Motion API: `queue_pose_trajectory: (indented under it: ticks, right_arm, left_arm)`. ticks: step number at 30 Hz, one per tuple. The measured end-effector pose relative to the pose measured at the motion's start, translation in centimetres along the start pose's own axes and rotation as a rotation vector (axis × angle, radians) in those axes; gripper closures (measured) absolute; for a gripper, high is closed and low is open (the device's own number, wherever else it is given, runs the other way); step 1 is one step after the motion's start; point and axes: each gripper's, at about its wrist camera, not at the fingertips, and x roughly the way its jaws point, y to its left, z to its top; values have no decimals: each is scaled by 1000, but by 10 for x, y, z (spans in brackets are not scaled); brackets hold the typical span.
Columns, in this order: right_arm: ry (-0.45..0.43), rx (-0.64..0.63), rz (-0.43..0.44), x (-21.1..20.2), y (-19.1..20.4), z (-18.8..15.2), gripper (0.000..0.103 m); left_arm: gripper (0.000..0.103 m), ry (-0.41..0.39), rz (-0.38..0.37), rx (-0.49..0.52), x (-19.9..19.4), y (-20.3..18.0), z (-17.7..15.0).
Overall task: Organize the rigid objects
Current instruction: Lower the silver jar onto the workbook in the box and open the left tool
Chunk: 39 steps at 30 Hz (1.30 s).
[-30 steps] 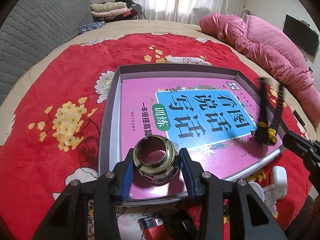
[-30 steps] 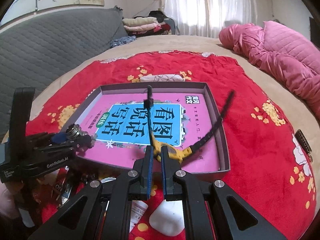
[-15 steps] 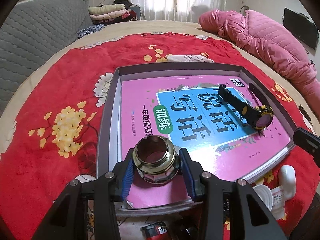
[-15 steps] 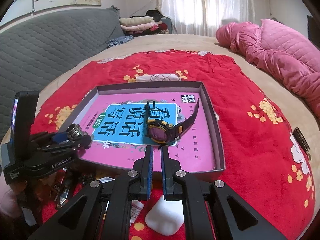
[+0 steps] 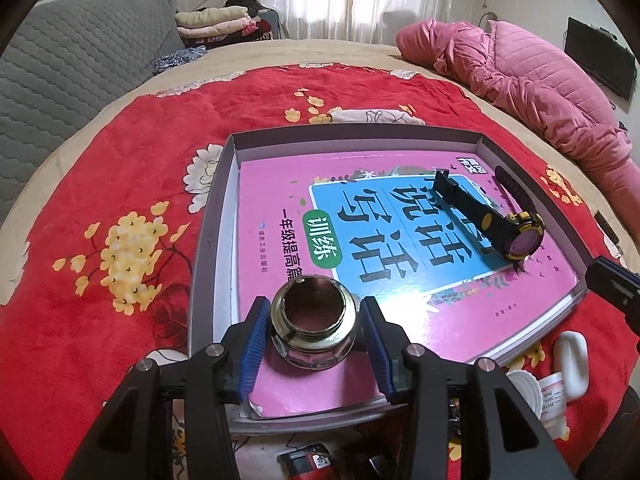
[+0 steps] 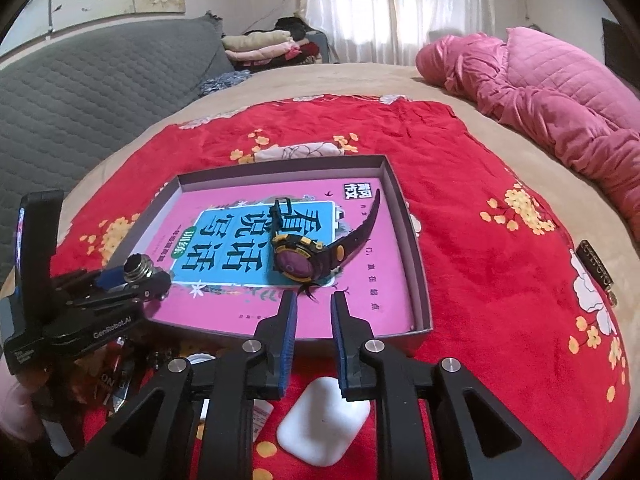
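Two items placed in tray (image 5: 212, 216): watch (image 5: 516, 236) lay right of frame on pink book (image 5: 272, 200); metal fitting (image 5: 313, 330) lower centre. Left gripper (image 5: 313, 334) just opening, pads (image 5: 252, 344) off fitting. Right gripper (image 6: 313, 320) just parting, narrow, empty. Next, likely: withdraw, fetch white case (image 6: 324, 420).

The left tool (image 5: 313, 334) is showing two black plastic fingers lined with ribbed blue pads (image 5: 253, 346), each finger widening near the camera into an angular black arm with triangular cut-outs and round silver screws (image 5: 211, 350) at the joints. The right tool (image 6: 313, 322) is looking the same: black fingers, blue ribbed pads (image 6: 289, 342), silver screws (image 6: 251, 346). Seen from the right wrist view, the left tool's black body is carrying white "GenRobot.AI" lettering (image 6: 111, 329) along its side, with an upright black block at its far left.
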Motion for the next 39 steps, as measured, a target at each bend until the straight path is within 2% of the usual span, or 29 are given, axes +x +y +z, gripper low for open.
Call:
queue_pose_trajectory:
  ticks: [4,16,23,28,36,39]
  right_arm:
    - [0,7,-11,-1,-2,0,81]
    - [9,5,-37,-2,-3,-4,80]
    - [9,2,-39,-2,-2,-5,79]
    - [3,-5,-38,-3,-1,-6,59]
    - [2,-3,-39,-6,-3,-7,56]
    - [4,-6,-37,-7,-4,-7,54]
  left_arm:
    - [57,-3,-7,-5,-1,-1,0]
    - [53,-2,-51,-20,-5,0,0]
    - [49,-12,-53,-29,-10,0,-1]
    - [49,-33,-53,-21,-19,-1,-2]
    - [48,-125,-83,-83,-50,15,0]
    - [47,-144,-72,-121,-60,26,-2]
